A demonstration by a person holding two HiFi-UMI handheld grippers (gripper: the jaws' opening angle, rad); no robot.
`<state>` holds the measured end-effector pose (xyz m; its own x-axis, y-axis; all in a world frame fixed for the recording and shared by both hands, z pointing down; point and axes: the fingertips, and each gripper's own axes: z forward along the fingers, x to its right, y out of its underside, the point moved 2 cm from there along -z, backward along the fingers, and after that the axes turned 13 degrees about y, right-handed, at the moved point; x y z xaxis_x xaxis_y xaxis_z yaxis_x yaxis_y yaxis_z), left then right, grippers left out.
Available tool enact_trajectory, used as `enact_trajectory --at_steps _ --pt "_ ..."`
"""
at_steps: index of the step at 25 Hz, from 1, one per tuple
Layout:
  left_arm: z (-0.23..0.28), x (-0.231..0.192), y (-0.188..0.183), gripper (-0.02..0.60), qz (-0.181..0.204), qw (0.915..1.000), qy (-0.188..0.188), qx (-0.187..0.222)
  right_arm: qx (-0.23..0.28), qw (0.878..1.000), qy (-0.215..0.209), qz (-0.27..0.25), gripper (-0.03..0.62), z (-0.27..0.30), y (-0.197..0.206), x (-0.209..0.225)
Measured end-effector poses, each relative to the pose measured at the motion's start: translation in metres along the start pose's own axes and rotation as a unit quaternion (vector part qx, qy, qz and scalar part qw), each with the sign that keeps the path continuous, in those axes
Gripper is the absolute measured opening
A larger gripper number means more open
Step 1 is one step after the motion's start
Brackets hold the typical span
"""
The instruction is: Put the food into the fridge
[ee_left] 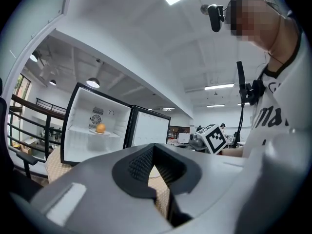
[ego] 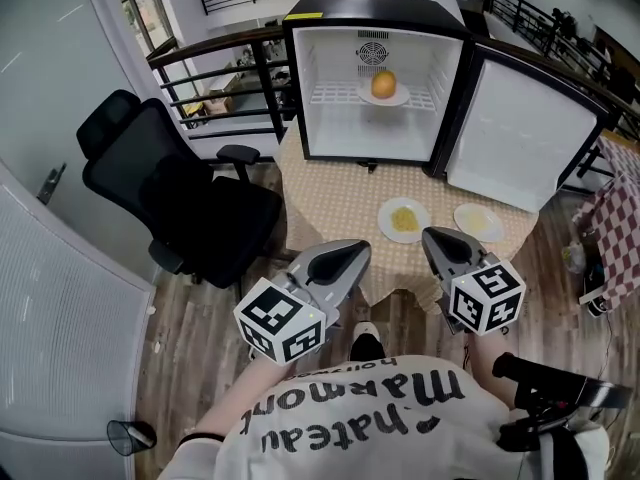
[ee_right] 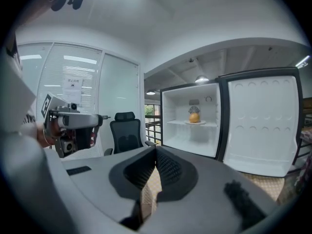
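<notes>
The left tongs (ego: pixel 352 252) are pressed together with nothing in them, and the right tongs (ego: pixel 436 236) are the same. Both are held side by side close to the person's chest, pointing out over the bench (ego: pixel 330 196). Just ahead of the right tongs sit two servings, the yellow food (ego: pixel 404 219) and a pale flat portion (ego: pixel 479 222) to its right, both waiting to be carried, I'd say. Beyond them the fridge (ego: pixel 330 133) stands with its door (ego: pixel 520 133) swung wide to keep the way clear. One round orange item (ego: pixel 383 84) is already on its shelf, well ahead of both tongs.
</notes>
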<state>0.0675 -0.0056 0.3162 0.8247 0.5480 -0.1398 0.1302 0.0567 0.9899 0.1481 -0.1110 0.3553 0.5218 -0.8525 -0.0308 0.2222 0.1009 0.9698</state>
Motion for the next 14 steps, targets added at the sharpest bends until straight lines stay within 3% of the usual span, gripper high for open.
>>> enact_trajectory --at_steps 14 --pt "0.013 0.017 -0.009 0.006 0.021 0.9996 0.016 0.008 0.011 1.000 -0.003 -0.012 0.015 -0.021 -0.003 -0.001"
